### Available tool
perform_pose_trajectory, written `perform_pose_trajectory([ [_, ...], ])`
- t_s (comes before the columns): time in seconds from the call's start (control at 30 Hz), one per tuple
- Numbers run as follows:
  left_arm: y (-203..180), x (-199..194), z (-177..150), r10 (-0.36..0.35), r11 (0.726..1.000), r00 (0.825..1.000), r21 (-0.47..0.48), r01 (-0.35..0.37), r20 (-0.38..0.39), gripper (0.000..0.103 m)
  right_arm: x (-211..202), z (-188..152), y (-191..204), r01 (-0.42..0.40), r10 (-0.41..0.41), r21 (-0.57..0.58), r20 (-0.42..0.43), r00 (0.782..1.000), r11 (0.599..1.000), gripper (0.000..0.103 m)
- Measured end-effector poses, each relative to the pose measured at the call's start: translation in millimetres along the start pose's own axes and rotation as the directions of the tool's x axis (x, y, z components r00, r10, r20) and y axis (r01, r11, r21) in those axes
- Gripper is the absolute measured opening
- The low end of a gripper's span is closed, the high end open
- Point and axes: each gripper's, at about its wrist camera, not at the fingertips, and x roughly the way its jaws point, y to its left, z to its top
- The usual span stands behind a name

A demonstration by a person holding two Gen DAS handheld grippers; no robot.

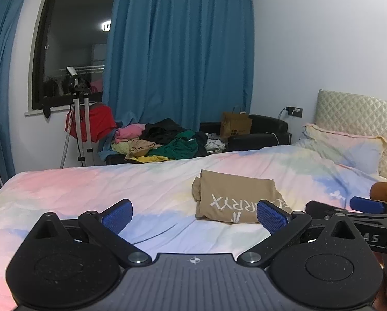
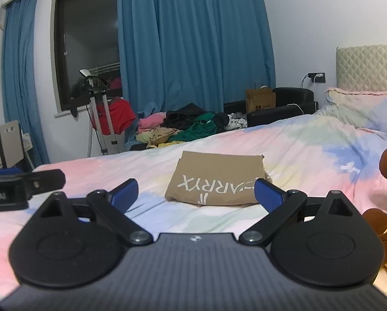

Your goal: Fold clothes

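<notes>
A tan garment with white lettering [image 1: 235, 197] lies folded into a neat rectangle on the pastel bedsheet [image 1: 115, 186]; it also shows in the right wrist view [image 2: 216, 181]. My left gripper [image 1: 194, 219] is open and empty, held above the sheet just short of the garment. My right gripper [image 2: 196, 198] is open and empty, also just in front of the garment. The right gripper's blue finger [image 1: 365, 204] shows at the right edge of the left wrist view. The left gripper's body [image 2: 25, 184] shows at the left of the right wrist view.
A heap of unfolded clothes [image 1: 162, 142] lies beyond the bed's far edge, by a black sofa [image 1: 258, 134] with a paper bag [image 1: 235, 125]. A pillow [image 1: 341, 145] and headboard [image 1: 359, 114] are at right. A brown and yellow plush toy [image 2: 385, 220] lies beside my right gripper. A stand with a red cloth [image 1: 90, 121] is under the window.
</notes>
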Motion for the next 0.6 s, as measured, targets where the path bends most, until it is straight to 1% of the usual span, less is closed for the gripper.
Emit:
perform_pose_trajectory([
  [0.17, -1.1, -3.2, -3.5, -0.001, 1.0, 1.0, 0.009, 0.001, 0.013, 0.103, 7.8, -2.6, 0.6, 0.013, -0.013, 0.0, -0.028, 1.0, 1.0, 0.098],
  [0.27, -0.8, -1.3, -5.2, -0.01, 1.0, 1.0, 0.005, 0.01, 0.003, 0.103, 7.4, -3.8, -0.2, 0.016, -0.016, 0.001, -0.03, 0.999, 1.0, 0.098],
  [0.37, 2.1, 1.8, -7.0, -0.021, 0.999, 1.0, -0.026, 0.021, -0.013, 0.103, 7.9, -3.2, -3.0, 0.007, -0.007, 0.016, -0.037, 0.999, 1.0, 0.098],
  [0.6, 1.0, 5.1, -7.5, -0.015, 1.0, 1.0, -0.021, 0.015, -0.024, 0.103, 8.5, -4.4, -3.6, 0.02, -0.019, 0.021, -0.043, 0.999, 1.0, 0.098],
])
